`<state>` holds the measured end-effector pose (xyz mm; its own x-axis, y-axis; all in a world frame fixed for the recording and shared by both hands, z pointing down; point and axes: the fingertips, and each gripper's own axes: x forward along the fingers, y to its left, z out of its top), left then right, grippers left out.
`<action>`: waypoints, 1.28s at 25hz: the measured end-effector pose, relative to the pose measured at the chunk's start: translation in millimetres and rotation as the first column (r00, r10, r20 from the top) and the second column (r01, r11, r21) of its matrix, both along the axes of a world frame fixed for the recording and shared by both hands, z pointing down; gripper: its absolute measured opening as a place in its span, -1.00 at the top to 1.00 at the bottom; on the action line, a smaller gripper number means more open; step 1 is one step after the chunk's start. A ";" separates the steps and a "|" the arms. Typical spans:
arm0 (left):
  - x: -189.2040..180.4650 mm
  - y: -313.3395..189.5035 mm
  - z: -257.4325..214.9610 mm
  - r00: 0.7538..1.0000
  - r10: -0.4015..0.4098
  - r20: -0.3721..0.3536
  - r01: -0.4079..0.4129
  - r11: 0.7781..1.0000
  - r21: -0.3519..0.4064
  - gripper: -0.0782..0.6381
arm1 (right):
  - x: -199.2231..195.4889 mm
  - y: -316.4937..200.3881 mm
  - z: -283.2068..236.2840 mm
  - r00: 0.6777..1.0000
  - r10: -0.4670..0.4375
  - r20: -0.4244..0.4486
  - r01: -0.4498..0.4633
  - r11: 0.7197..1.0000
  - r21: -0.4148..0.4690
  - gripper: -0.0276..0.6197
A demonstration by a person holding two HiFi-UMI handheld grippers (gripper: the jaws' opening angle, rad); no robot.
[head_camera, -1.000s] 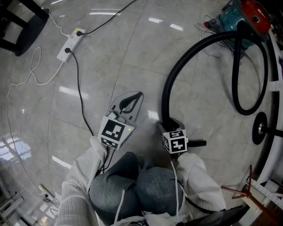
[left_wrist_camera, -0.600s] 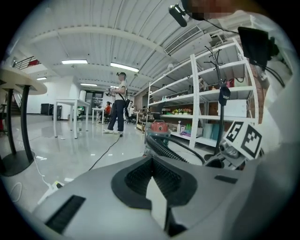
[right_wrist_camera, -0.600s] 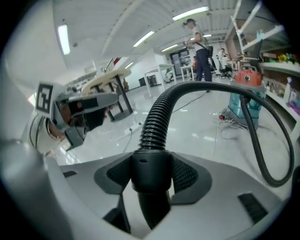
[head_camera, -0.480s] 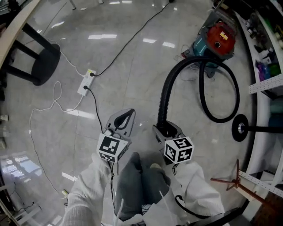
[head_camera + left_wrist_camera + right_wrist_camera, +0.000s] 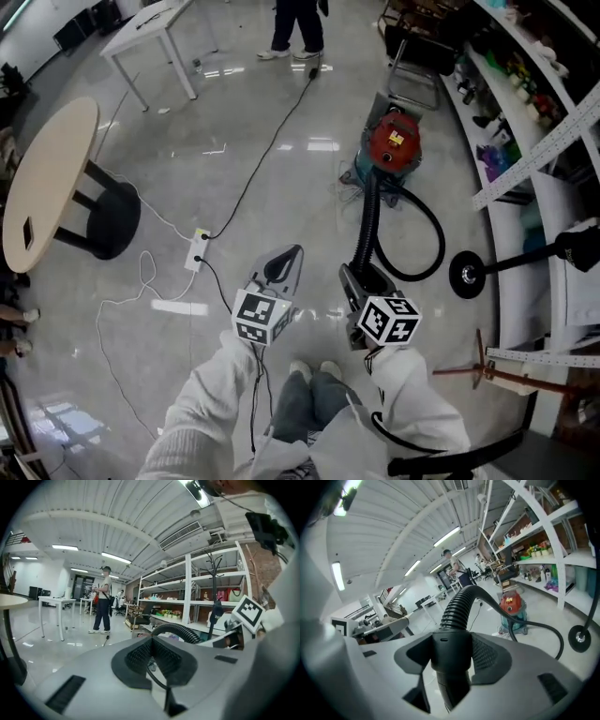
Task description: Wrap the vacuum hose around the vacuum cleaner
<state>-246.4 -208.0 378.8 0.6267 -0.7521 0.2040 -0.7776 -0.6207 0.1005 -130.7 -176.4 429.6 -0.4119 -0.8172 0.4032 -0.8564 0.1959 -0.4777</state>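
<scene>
The vacuum cleaner (image 5: pixel 392 145), red on top with a teal base, stands on the floor ahead of me; the right gripper view shows the vacuum cleaner (image 5: pixel 512 604) too. Its black ribbed hose (image 5: pixel 427 253) loops right over the floor and rises to my right gripper (image 5: pixel 356 279). That right gripper (image 5: pixel 450 653) is shut on the hose's smooth end cuff, with the ribbed hose (image 5: pixel 457 606) arching away above the jaws. My left gripper (image 5: pixel 283 265) hovers beside it to the left, apart from the hose. The left gripper (image 5: pixel 152 656) is shut with nothing in it.
A white power strip (image 5: pixel 198 248) with black and white cables lies on the floor to the left. A round table (image 5: pixel 47 178) on a black base stands further left. A person (image 5: pixel 298 23) stands at the back. Shelves (image 5: pixel 534 112) and a black round-footed stand (image 5: pixel 466 275) line the right.
Both grippers have risen well off the floor, and the view now takes in much more of the room. The right gripper still holds the hose end, which now hangs steeper above a smaller loop.
</scene>
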 end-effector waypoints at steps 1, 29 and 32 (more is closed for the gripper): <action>12.1 -4.9 -19.2 1.000 0.029 -0.003 -0.029 1.000 0.011 0.78 | 8.3 -4.5 -23.6 0.999 0.038 0.005 -0.038 0.999 0.027 0.19; 295.7 -211.3 -188.1 0.987 0.158 -0.034 -0.153 0.981 0.116 0.78 | 294.0 -217.8 -232.9 0.951 0.302 0.064 -0.308 0.913 0.267 0.18; 307.8 -238.0 -185.1 0.989 0.146 -0.033 -0.141 0.984 0.107 0.78 | 308.2 -248.7 -235.3 0.951 0.302 0.070 -0.310 0.913 0.265 0.18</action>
<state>61.4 -446.0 193.7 0.7357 -0.6696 0.1016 -0.6764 -0.7342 0.0593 177.4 -425.1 194.3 -0.1320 -0.9809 0.1428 -0.8826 0.0507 -0.4674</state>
